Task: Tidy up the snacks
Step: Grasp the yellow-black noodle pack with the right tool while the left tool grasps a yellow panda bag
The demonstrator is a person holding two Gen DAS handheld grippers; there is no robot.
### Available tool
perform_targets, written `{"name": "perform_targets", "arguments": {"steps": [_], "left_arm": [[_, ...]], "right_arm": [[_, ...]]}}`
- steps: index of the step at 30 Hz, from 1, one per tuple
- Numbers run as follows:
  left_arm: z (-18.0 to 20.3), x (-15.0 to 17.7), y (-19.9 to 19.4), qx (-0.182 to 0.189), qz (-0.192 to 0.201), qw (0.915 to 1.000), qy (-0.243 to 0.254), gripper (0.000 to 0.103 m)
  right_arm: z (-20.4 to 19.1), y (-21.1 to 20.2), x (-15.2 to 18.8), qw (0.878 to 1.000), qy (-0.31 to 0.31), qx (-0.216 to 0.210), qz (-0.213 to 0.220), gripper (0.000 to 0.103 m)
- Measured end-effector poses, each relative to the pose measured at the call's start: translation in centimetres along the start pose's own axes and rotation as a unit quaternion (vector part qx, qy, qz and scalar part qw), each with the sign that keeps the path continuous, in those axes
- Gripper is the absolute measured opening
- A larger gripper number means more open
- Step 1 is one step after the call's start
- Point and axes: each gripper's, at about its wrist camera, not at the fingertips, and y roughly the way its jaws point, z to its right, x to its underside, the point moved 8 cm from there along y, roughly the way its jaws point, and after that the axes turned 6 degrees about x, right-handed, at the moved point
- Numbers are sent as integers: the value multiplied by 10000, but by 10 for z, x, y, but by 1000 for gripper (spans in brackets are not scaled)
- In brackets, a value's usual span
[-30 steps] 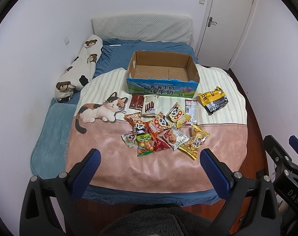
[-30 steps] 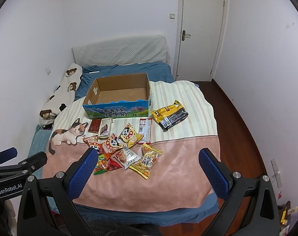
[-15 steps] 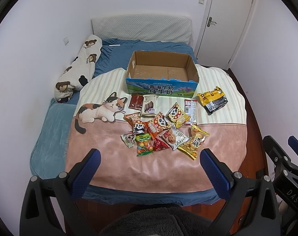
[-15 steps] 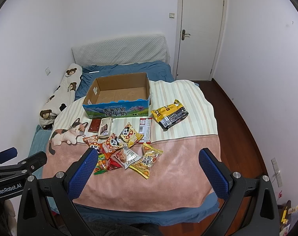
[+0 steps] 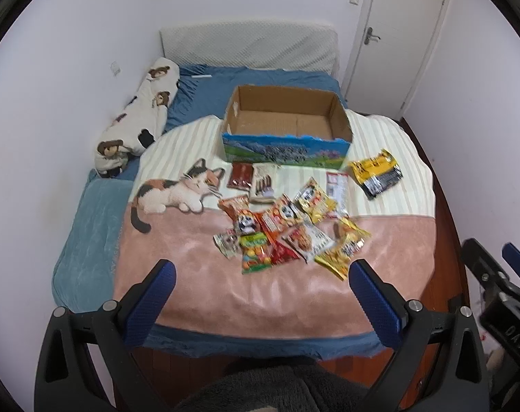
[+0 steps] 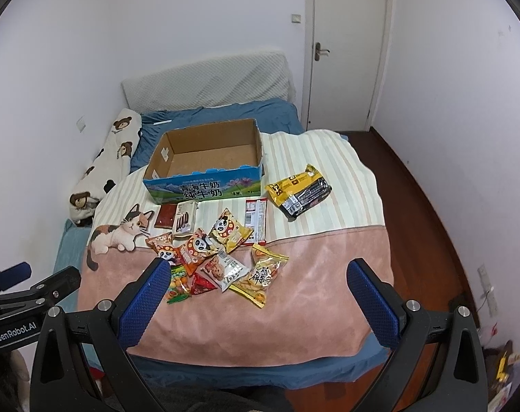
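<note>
An empty cardboard box with a blue printed front stands on the bed. Several snack packets lie in a loose pile in front of it. A yellow and black packet lies apart to the right. My left gripper is open and empty above the bed's near edge. My right gripper is open and empty, also short of the pile. The right gripper's body shows at the left view's right edge.
A blanket with a cat picture covers the bed. A bear-print pillow lies along the left wall. A closed white door is at the back right. Dark wood floor runs along the bed's right side.
Both grippers have moved slightly forward toward the bed; the snacks and box look a little nearer. Nothing was taken hold of.
</note>
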Motion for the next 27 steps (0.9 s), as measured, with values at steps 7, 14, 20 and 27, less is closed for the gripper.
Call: {"name": "perform_targets", "arguments": {"steps": [7, 14, 20, 27], "left_arm": [[-24, -33, 57, -333, 249, 9990, -140, 103], [-29, -62, 148, -402, -309, 9981, -357, 103], [-25, -76, 220, -610, -884, 9906, -850, 103], [-13, -87, 289, -736, -1316, 9786, -1401, 103]], "right_arm": [[26, 74, -11, 9905, 1253, -199, -532, 103], [55, 217, -15, 9543, 2460, -326, -1667, 103], [66, 335, -40, 9286, 2914, -383, -2267, 103], [78, 455, -80, 9052, 3313, -5, -2660, 103]]}}
